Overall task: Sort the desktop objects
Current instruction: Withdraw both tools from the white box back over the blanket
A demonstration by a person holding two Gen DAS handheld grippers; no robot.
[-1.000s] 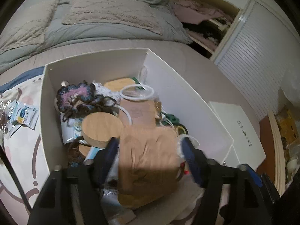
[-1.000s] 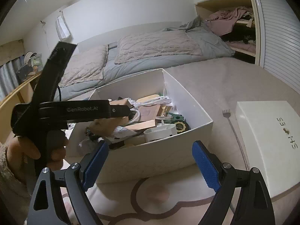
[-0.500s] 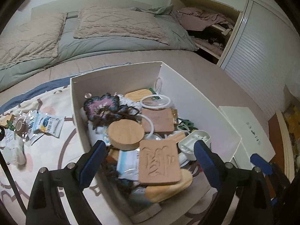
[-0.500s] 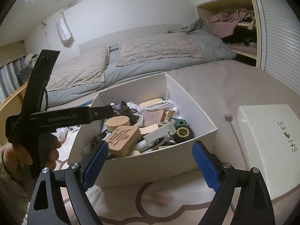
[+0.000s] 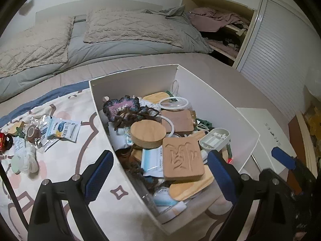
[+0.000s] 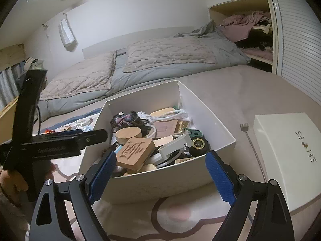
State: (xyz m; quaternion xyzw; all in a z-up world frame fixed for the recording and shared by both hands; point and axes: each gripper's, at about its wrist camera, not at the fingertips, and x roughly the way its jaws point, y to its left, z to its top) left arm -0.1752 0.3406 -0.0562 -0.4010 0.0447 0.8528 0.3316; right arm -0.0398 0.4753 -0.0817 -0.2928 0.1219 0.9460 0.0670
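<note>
While both jaws gape empty | left hand-held gripper [image 5: 158, 172] | right hand-held gripper [image 6: 160, 177] | lid [image 6: 289, 152] reads "SHOES"

Surface: a patterned cloth [image 5: 66, 160] lay spread flat.
On it: white box [image 5: 224, 108] at centre — loose packets [image 5: 64, 128] at nine o'clock.

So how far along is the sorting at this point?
Well under way: the white box is piled with items, the carved wooden block lying on top. Nothing is in hand; the left gripper and right gripper are both open and empty. Left to sort: the snack packets, tape roll and other small things on the patterned cloth.
</note>
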